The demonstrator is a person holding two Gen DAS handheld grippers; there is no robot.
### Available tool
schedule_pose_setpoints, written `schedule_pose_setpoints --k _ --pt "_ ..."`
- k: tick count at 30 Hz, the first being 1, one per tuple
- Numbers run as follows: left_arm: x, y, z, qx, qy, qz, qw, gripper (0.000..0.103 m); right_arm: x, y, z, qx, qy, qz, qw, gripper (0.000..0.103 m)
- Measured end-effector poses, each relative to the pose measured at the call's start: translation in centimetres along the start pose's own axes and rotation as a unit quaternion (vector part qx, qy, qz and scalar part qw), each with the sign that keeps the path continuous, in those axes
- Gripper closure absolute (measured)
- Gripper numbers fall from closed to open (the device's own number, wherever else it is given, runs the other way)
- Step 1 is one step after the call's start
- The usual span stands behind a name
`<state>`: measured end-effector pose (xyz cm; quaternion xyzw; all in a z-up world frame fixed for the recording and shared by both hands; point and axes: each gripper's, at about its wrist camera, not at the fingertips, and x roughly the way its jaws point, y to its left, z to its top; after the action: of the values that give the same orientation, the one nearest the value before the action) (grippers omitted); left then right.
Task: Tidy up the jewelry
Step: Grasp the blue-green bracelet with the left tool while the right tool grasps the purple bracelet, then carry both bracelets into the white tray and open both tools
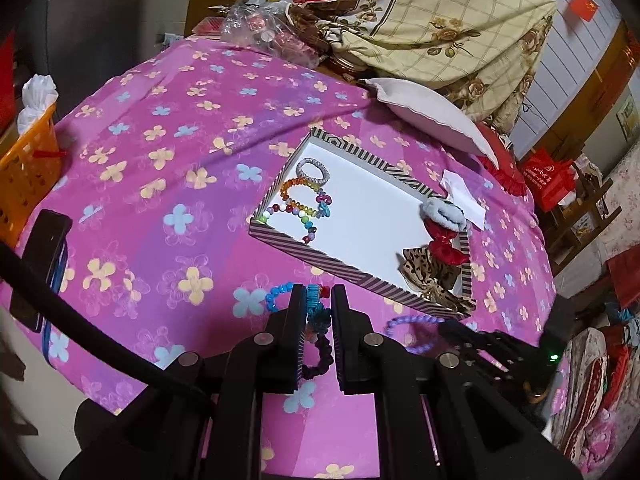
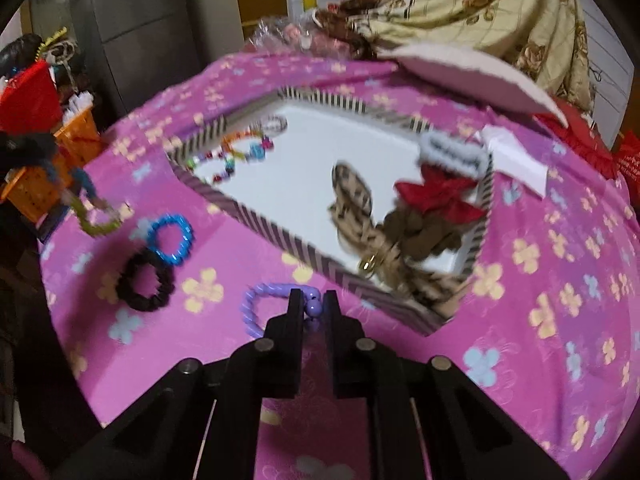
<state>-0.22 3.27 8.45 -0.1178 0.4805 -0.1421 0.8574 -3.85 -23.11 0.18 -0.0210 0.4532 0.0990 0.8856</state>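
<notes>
Cloth, pink with pale flowers, covers the bed, and everything lies on it. At far left an orange basket sits at the bed's edge. Nearer the middle, in the right wrist view, a blue bead bracelet touches a black scrunchie just below it, both on the cloth and apart from the box. The left tongs are nearly closed, pinching a teal hair tie between the tips; in the right wrist view that tie hangs in the air off the left tongs with a greenish loop dangling from it. Right of them stands the striped box, its white floor holding a silver bracelet and coloured bead bracelets in the left corner, and a leopard bow, a red bow and a pale fluffy clip at the right end. The right tongs are clamped tight on a purple bracelet, just in front of the box's near wall. A white pillow lies beyond the box, right.
</notes>
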Motion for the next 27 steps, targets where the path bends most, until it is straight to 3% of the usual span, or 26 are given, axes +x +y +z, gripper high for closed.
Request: schedule_pose_setpoints --k 14,27 --pt "0.2 -2.2 1.4 0.023 0.002 0.005 0.9997 0.079 -5.8 -0.5 4.3 -0.017 -0.046 0.000 0.999 0.093" --pt "3.9 -5.7 4.0 0.058 0.002 0.038 0.9976 0.079 -5.1 -1.7 9.8 -0.021 -0.060 -0.010 0.998 0.094"
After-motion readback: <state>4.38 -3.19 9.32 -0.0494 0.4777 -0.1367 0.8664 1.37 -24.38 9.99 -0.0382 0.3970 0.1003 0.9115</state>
